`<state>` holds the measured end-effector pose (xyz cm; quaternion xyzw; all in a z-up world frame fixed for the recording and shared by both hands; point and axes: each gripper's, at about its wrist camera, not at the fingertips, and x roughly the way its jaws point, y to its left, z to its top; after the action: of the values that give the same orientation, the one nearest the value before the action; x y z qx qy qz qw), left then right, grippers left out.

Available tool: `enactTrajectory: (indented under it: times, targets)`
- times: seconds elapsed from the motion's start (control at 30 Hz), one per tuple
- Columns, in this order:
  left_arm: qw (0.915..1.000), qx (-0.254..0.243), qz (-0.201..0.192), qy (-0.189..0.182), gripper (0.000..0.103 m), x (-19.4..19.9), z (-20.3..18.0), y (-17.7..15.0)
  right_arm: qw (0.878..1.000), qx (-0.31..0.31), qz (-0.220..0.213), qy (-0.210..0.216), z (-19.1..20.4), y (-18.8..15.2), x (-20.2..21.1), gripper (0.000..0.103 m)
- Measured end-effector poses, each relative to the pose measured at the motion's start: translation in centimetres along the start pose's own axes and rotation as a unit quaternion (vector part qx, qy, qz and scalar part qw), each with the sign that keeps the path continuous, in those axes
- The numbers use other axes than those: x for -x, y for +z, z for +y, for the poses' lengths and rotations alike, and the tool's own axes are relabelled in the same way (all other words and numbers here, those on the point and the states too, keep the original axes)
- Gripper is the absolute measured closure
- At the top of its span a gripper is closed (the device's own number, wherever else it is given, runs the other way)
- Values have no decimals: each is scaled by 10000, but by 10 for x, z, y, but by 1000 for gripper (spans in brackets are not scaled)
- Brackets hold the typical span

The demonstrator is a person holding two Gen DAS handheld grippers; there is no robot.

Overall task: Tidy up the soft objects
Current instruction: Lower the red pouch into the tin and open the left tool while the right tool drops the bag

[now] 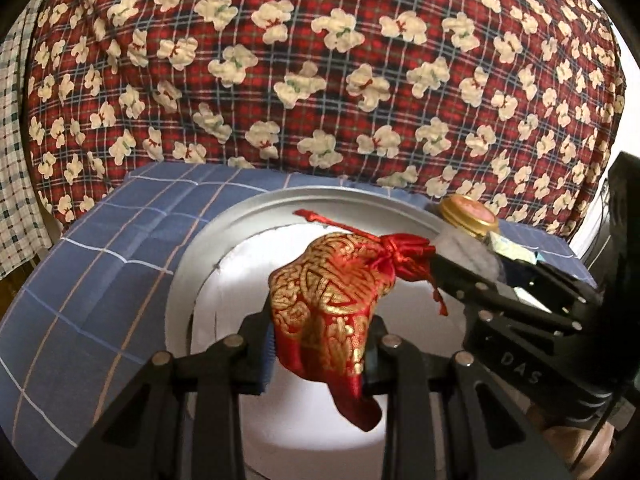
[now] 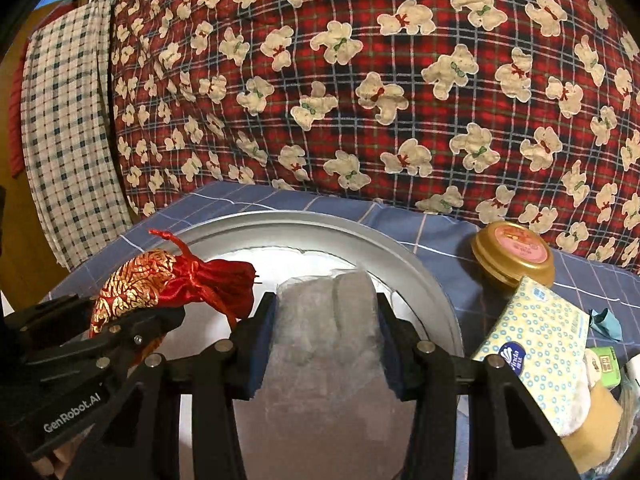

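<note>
Both grippers hang over the basin (image 1: 192, 264), apparently for dropping: the left gripper (image 1: 318, 344) pinches the red pouch (image 1: 328, 304) near center, while the right gripper (image 2: 326, 340), at its 3 o'clock, clamps a gray pad (image 2: 326, 320).

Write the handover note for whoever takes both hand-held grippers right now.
Left hand-held gripper: shut on the red and gold drawstring pouch, held above the round silver tray.
Right hand-held gripper: shut on a grey fuzzy soft piece, also over the tray.
Beside the tray on the blue checked cloth: gold-lidded jar and tissue pack, untouched.
Done: both soft items picked up.
Left: probably set both down in the tray and release.
</note>
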<state>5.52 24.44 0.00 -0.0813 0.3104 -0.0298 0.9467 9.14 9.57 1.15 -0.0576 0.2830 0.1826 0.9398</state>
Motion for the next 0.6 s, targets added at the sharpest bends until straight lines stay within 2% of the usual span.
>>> enactTrajectory:
  times: [0.2,0.3,0.37,0.43,0.6]
  targets:
    - [9997,-194,28,149,74,-7,-8,-3,9997,29,257,-32,-1,-6,-12,53]
    - [9996,-178,-58,191,55,-3,-9,-3,9994,8,338,-10,-3,-6,-15,47]
    - [9988,-64,-226,440,30,3,-6,-3,9989,-49,456,48,-5,-7,-19,44]
    - [9977,91,-371,553,17,8,0,-3,9986,-108,476,181,-8,-8,-18,41]
    - [9934,339,-765,787,2,25,9,1,9986,-215,301,389,-10,-7,-10,31]
